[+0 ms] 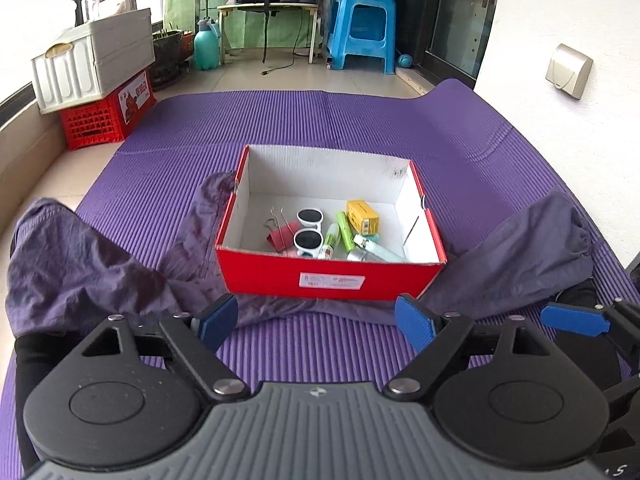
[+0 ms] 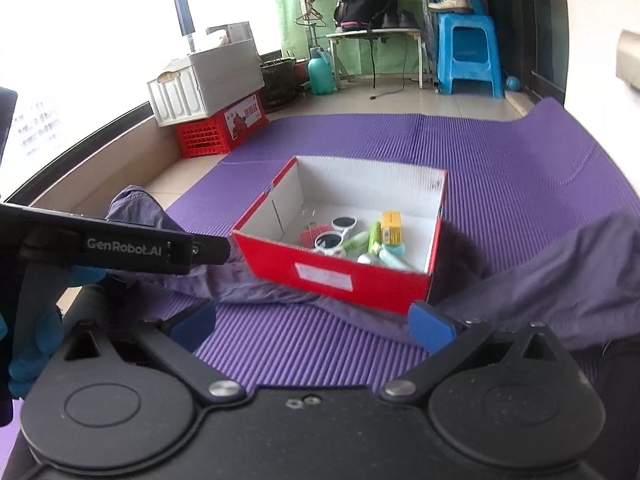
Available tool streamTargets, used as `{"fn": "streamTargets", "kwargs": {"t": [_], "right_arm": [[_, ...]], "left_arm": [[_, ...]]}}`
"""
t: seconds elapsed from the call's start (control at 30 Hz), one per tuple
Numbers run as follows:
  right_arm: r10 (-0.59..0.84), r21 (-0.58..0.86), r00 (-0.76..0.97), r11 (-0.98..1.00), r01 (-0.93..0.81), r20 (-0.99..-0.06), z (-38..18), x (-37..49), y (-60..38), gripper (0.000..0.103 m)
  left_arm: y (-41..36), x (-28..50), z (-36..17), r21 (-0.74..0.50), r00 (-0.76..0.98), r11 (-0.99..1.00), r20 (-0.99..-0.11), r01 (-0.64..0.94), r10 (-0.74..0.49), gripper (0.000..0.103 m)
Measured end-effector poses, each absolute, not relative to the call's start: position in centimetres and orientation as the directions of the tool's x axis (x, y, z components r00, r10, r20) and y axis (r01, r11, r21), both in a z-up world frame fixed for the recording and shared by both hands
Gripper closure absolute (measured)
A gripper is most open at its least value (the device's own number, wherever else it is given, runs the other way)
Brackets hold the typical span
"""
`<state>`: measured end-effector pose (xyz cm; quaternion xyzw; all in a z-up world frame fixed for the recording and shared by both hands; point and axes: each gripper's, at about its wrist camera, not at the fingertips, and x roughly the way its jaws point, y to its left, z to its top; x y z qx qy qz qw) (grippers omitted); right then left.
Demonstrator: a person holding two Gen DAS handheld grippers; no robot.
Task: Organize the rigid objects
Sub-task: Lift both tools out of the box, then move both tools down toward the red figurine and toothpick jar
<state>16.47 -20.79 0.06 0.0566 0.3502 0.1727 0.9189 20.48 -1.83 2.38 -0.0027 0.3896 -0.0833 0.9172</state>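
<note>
A red shoebox (image 1: 332, 276) with a white inside stands on a purple mat, also in the right wrist view (image 2: 340, 276). In it lie white sunglasses (image 1: 309, 229), a yellow box (image 1: 362, 214), a red binder clip (image 1: 283, 234), green tubes (image 1: 345, 235) and a pale lighter (image 1: 376, 250). My left gripper (image 1: 316, 324) is open and empty, a little in front of the box. My right gripper (image 2: 312, 326) is open and empty, in front of the box. One blue pad of the right gripper (image 1: 574, 320) shows at the right in the left wrist view.
Grey-purple trousers (image 1: 92, 264) lie on the mat (image 1: 320, 120) around the box's near side. A white crate on a red crate (image 1: 96, 116) stands at the far left. A blue stool (image 1: 362, 32), a small table and a teal spray bottle (image 1: 206, 46) stand at the back.
</note>
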Motion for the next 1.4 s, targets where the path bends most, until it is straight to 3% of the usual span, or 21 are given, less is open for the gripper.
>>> {"fn": "streamTargets", "kwargs": {"t": [0.13,0.47,0.9,1.4], "right_arm": [[0.363,0.262,0.678,0.932,-0.252,-0.639,-1.0,15.5,-21.1,0.0],[0.349,0.26,0.582,0.937,-0.233,-0.734,-5.9,13.8,-20.5,0.0],[0.307,0.315,0.475,0.947,-0.065,-0.825,-11.0,15.5,-21.7,0.001],[0.282,0.339,0.364,0.935,0.102,-0.888,-14.0,18.5,-19.7,0.013]], "left_arm": [[-1.6,19.3,1.3,-0.08,0.682,0.988,-0.716,0.132,-0.149,0.0],[-1.1,18.3,-4.3,-0.05,0.621,0.997,-0.78,0.067,-0.081,0.0],[-1.7,17.4,-13.1,0.005,0.522,0.996,-0.852,0.094,-0.045,0.0],[-3.0,17.5,-15.7,-0.039,0.523,0.986,-0.844,0.164,-0.12,0.0]]}}
